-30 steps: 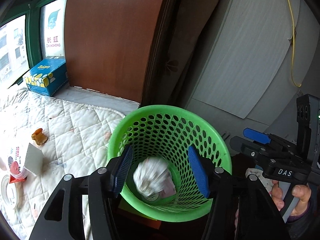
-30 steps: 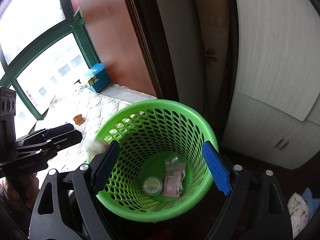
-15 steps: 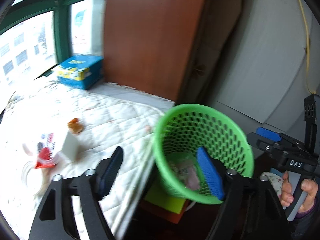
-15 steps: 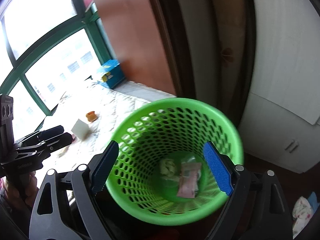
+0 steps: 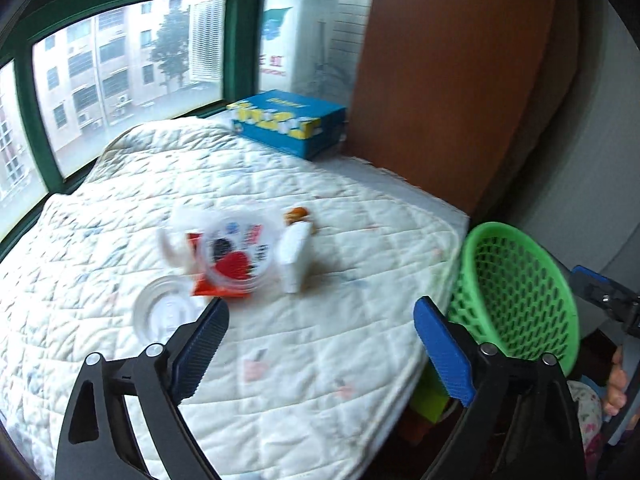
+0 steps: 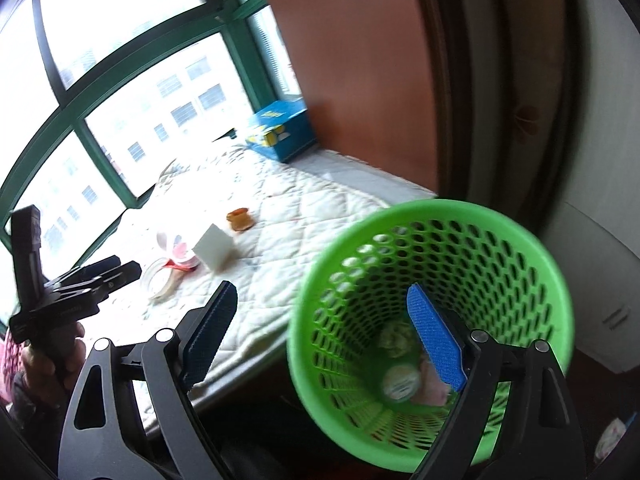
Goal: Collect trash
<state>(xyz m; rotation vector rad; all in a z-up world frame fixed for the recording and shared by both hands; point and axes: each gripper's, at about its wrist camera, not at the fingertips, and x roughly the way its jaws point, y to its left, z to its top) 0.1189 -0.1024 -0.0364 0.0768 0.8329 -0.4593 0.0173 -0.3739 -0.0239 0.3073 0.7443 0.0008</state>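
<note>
Both grippers I run gape empty: left gripper (image 5: 320, 336), jaws just opening, faces the wrappers and clear plastic cup (image 5: 236, 256) mid-frame on the white quilt (image 5: 304, 364); right gripper (image 6: 320, 332) straddles the green mesh basket's (image 6: 500, 248) rim, lower right.

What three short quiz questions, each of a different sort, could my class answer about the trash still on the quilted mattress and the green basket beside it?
1. True or false: the left gripper holds a piece of trash.
2. Multiple choice: the green basket holds A) nothing, B) several scraps, C) the blue box.
3. Fill in: the small orange item lies on the ___.

Key: 1 false, its jaws have just been opening and nothing is between them; 2 B; 3 quilted mattress.
</note>
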